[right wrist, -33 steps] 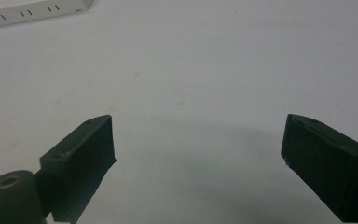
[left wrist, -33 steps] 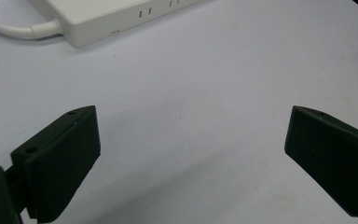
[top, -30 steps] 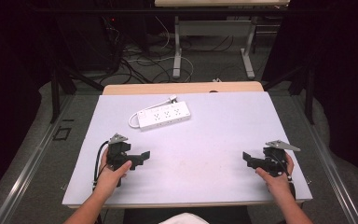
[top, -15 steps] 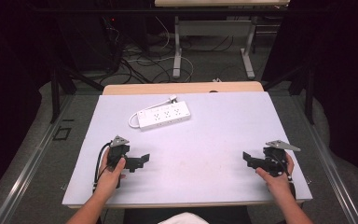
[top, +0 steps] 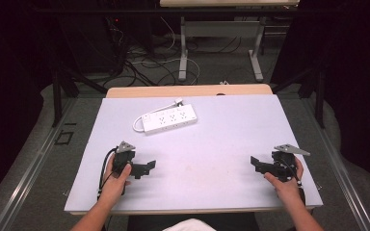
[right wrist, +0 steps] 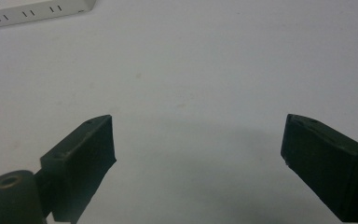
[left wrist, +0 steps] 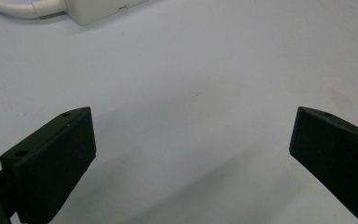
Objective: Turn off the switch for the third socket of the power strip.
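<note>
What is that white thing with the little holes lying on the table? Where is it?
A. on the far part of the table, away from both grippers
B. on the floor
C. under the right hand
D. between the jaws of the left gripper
A: the white power strip lies flat on the far part of the table, apart from the left gripper and the right gripper, both open and holding nothing.

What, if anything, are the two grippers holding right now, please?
Nothing: the left gripper and right gripper are both open over bare table, apart from the power strip.
</note>
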Demonstrator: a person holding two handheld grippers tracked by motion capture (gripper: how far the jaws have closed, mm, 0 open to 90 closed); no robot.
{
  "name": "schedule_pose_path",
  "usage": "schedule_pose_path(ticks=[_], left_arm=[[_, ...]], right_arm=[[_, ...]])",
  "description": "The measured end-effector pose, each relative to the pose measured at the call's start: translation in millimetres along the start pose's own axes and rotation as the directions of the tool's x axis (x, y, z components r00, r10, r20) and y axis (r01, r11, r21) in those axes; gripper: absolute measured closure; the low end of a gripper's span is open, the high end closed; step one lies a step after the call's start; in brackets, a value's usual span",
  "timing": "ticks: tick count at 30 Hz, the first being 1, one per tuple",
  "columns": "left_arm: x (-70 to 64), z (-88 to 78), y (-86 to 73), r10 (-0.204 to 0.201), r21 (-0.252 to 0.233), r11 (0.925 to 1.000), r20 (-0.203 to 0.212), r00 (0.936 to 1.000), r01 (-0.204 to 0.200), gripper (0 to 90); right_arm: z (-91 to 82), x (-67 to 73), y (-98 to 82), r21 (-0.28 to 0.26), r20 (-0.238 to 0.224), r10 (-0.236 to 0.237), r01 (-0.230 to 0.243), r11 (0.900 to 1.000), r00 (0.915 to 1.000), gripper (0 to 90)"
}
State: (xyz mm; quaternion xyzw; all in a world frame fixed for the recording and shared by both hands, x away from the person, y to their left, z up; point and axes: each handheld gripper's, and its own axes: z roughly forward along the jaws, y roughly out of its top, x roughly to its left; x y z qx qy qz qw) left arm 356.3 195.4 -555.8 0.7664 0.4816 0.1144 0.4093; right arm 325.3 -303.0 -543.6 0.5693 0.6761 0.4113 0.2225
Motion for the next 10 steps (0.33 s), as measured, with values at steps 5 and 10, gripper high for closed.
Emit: schedule_pose_path(ticks=[5, 10], left_arm=[[1.1, -0.2, -0.2, 0.009, 0.005, 0.9999, 0.0, 1.0, -0.009, 0.6], [1.2, 0.7, -0.8, 0.001, 0.007, 1.0, -0.002, 1.0, -0.001, 0.8]], right_arm=[[0.4, -0.8, 0.3, -0.001, -0.004, -0.006, 0.006, 1.0, 1.0, 9.0], [1.4, 0.1, 0.5, -0.005, -0.002, -0.006, 0.006, 1.0, 1.0, 9.0]])
